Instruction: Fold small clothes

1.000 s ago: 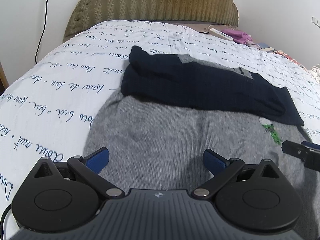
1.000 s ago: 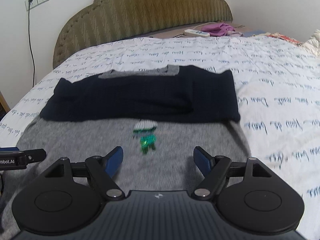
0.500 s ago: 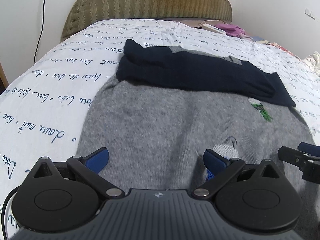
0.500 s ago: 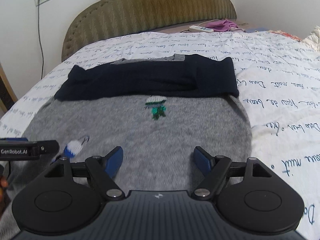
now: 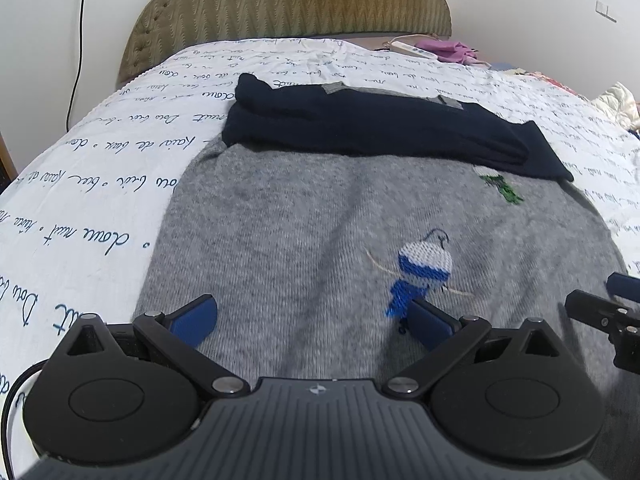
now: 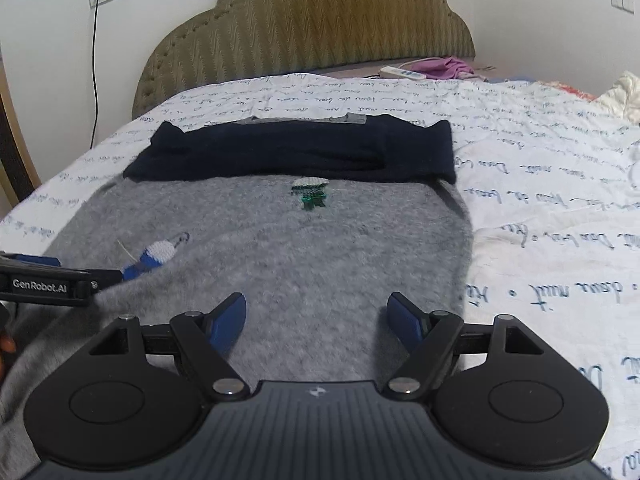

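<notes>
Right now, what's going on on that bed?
A person with two handheld grippers is folding a small grey sweater spread flat on the bedspread. Its navy sleeves are already folded across the top. The left gripper and right gripper both hover open over the sweater's near part, holding nothing. An embroidered blue bird and a green motif show on the front. The bottom-up fold isn't done yet.

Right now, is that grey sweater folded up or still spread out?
Partly folded: the navy sleeves lie across the chest, while the grey body remains spread flat on the bed.
</notes>
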